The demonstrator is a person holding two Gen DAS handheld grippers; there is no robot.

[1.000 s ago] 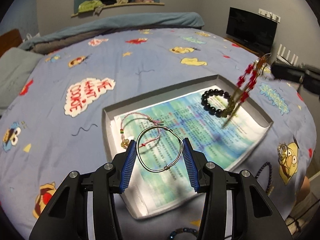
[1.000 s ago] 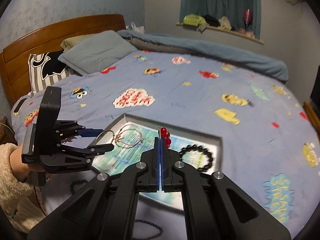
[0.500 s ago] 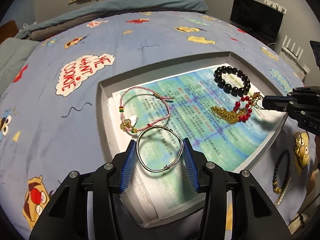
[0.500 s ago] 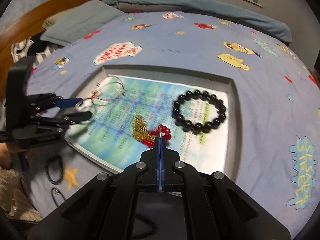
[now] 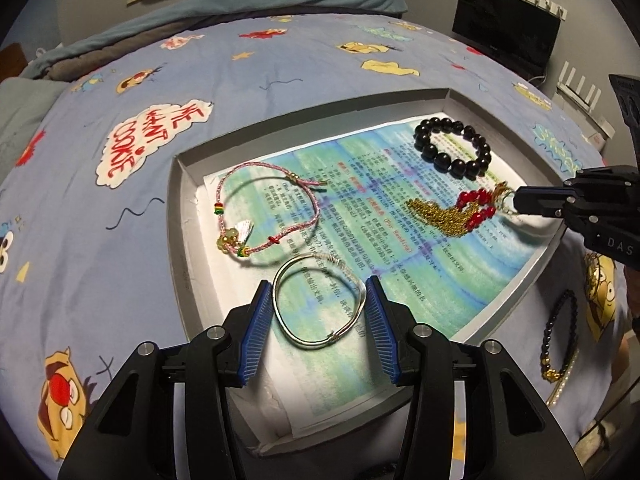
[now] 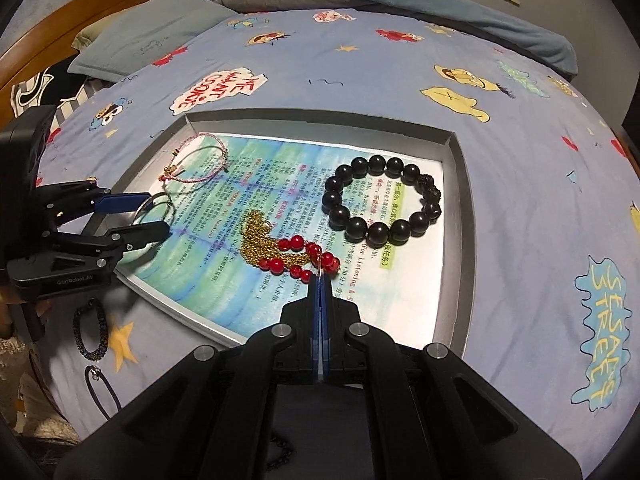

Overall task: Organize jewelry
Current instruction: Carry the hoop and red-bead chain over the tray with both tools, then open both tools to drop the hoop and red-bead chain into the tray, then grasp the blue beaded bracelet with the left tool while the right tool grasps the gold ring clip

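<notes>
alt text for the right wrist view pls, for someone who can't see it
The right gripper, shut on the red bead and gold chain piece, rests it on the printed paper lining a shallow grey tray on a cartoon bedspread. A black bead bracelet lies beyond; at left, the left gripper holds a silver bangle.

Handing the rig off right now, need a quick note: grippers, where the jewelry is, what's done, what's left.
Left gripper: pads against the sides of the silver wire bangle, low over the near end of the tray; not released.
Right gripper: shut on the ring end of the red bead and gold chain piece, whose beads and chain lie on the tray's printed sheet.
Already in the tray: black bead bracelet, pink cord bracelet.
Left on the bedspread beside the tray: a dark bead bracelet, a dark blue bead bracelet.
Next, probably: release both pieces, then collect those.
</notes>
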